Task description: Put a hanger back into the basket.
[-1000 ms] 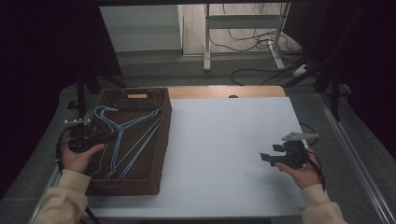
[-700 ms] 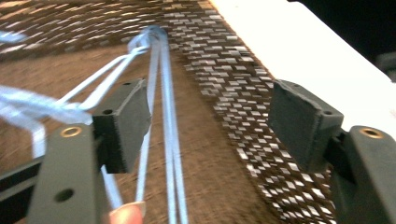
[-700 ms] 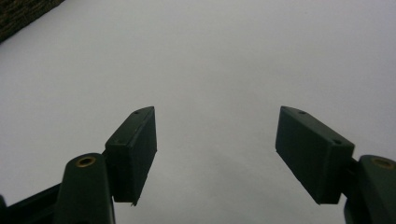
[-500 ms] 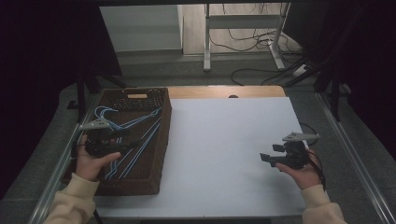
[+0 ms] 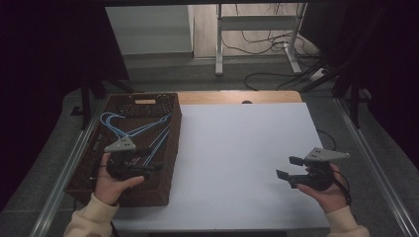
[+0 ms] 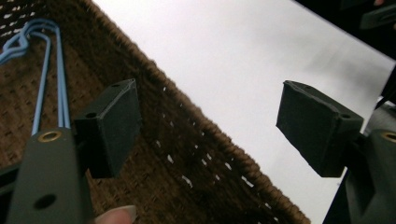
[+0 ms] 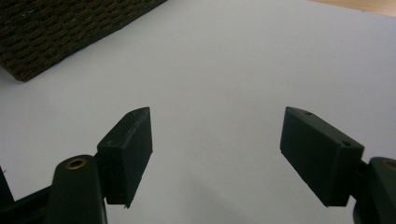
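White tabletop is covering most of the workspace, with a dark floor and loose cables lying beyond its far edge. On its left side a brown woven basket is sitting, and several blue wire hangers are lying flat inside it, their hooks pointing toward the far left corner. The left gripper is hovering over the near part of the basket, its jaws standing wide apart with nothing between them; the left gripper view is showing the basket's rim running between them and the hangers beside its left jaw. The right gripper is hanging over the bare tabletop at the right, well apart from the basket; its jaws have just been opening and are holding nothing.
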Action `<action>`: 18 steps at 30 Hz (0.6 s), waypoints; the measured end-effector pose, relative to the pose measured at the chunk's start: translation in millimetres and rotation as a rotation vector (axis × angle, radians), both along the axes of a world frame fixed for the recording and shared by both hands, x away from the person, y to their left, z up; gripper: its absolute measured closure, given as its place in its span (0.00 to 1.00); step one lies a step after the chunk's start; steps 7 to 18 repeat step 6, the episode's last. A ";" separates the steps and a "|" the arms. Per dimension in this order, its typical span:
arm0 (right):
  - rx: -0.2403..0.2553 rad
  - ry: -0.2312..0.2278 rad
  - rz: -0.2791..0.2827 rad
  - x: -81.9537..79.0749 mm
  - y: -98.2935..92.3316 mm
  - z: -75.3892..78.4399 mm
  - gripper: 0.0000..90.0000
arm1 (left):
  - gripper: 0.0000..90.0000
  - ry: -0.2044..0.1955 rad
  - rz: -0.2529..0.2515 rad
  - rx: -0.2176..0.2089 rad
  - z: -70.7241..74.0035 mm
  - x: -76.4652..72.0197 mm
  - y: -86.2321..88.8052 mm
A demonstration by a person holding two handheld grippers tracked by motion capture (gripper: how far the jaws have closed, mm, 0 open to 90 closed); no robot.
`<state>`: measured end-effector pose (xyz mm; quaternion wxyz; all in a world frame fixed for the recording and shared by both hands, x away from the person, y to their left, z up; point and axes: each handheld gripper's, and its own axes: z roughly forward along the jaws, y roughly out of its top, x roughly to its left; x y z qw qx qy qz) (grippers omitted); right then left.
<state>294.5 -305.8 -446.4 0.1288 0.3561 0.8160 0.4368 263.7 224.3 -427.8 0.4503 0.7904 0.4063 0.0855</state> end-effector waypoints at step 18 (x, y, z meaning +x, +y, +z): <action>-0.004 -0.001 0.001 0.9 0.1 -1.9 0.28 | 0.24 0.006 0.008 0.012 -0.3 -4.1 -1.0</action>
